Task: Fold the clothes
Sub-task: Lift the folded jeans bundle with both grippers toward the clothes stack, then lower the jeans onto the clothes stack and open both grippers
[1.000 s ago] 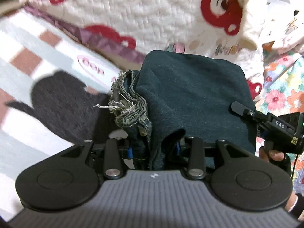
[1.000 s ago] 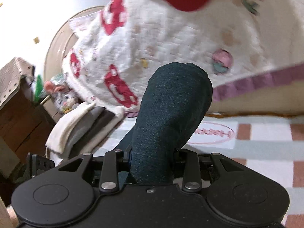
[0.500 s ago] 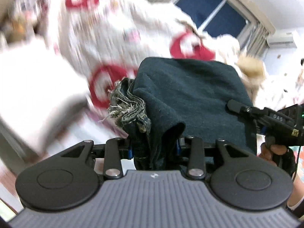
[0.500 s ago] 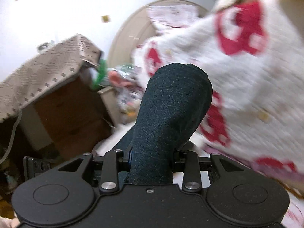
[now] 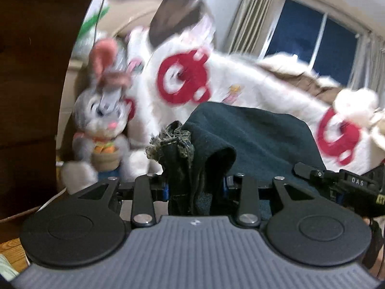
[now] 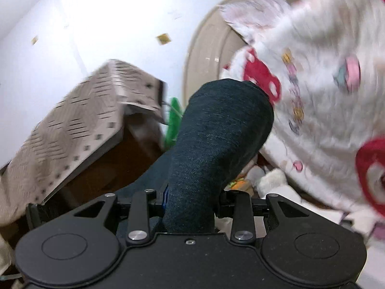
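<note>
Left wrist view: the folded dark jeans (image 5: 252,139) bulge up thick and rounded, a frayed, pale-threaded hem (image 5: 172,142) bunched at their left edge. The left gripper (image 5: 195,190) has its jaws clamped narrow on that bundle, denim filling the gap between them, carried in the air in front of a white quilt with red rings (image 5: 216,84). A grey plush rabbit (image 5: 103,118) sits off to the left, a dark window (image 5: 312,38) behind. At the right edge, the right gripper (image 5: 336,183) reaches in against the jeans' far side.

Right wrist view: the jeans (image 6: 216,132) stand up as one fat, speckled navy roll. The right gripper (image 6: 190,202) is pinched on its base, pointing roughly level toward a cloth-covered cabinet (image 6: 72,125).
</note>
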